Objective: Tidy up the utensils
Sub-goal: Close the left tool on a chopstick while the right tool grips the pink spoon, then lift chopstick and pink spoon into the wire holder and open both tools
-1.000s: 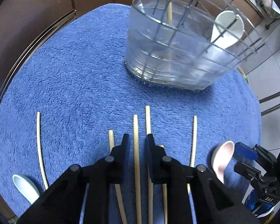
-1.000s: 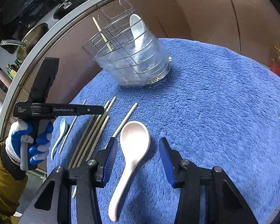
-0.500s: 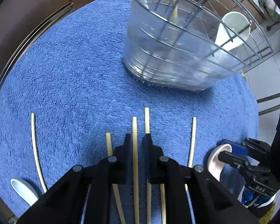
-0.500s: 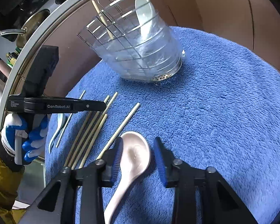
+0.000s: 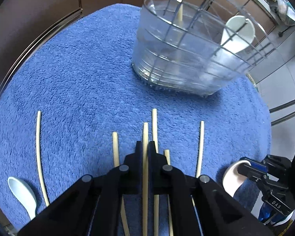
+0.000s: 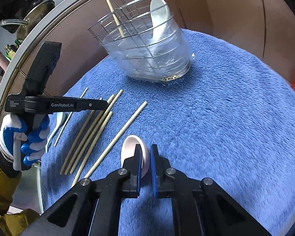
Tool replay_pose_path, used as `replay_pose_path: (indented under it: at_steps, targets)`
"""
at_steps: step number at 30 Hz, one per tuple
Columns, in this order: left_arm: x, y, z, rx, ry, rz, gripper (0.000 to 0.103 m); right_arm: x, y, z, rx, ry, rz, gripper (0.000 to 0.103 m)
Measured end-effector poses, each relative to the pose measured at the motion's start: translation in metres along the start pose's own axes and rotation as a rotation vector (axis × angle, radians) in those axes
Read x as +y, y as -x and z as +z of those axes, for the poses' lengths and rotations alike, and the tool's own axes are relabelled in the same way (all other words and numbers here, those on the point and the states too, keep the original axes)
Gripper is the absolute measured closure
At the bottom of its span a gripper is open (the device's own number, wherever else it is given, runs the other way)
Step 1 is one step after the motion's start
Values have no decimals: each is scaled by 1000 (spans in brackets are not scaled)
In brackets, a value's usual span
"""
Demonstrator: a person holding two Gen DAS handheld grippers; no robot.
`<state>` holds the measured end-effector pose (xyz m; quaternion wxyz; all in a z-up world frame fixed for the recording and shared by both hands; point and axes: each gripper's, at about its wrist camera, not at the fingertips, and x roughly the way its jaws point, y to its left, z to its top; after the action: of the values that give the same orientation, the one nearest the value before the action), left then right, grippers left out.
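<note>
My left gripper (image 5: 145, 144) is shut on a pale wooden chopstick (image 5: 145, 131) that lies among several chopsticks (image 5: 200, 143) on the blue towel (image 5: 84, 68). My right gripper (image 6: 145, 151) is shut on a pink ceramic spoon (image 6: 130, 147), tilted on its edge on the towel; it also shows in the left wrist view (image 5: 232, 175). A clear utensil holder with a wire grid (image 5: 182, 59) stands at the far side and holds one chopstick (image 6: 116, 19) and a white spoon (image 6: 159, 13).
A light blue spoon (image 5: 23, 194) lies at the towel's near left edge beside a single chopstick (image 5: 39, 147). The round table's metal rim (image 6: 39, 39) curves behind the holder. Pans and bottles stand beyond the rim.
Both grippers have closed: the left on the middle chopstick, the right on the pink spoon, which has tipped up onto its edge. Both moved a little forward.
</note>
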<state>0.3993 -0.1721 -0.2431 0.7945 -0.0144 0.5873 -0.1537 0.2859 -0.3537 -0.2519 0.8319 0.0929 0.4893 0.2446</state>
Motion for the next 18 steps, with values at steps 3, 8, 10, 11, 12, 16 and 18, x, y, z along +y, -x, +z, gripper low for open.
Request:
replay_pose_path:
  at_steps: [3, 8, 10, 11, 12, 16, 18]
  targets:
    - [5, 9, -9, -24, -1, -16, 99, 7, 8, -8, -19, 5, -21, 95]
    - [5, 37, -25, -96, -33, -34, 99, 19, 24, -21, -57, 9, -56, 95]
    - [5, 50, -35, -137, -49, -44, 99, 24, 31, -25, -75, 9, -73, 95]
    - [4, 59, -40, -165, -61, -45, 99, 27, 37, -27, -88, 8, -83, 95]
    - [4, 67, -44, -191, -71, -50, 99, 30, 42, -28, -100, 7, -92, 95]
    - [1, 92, -60, -283, -95, -60, 99, 43, 59, -24, -155, 14, -140, 95]
    - [2, 103, -63, -325, -95, -66, 99, 50, 67, -18, -179, 24, -162, 95]
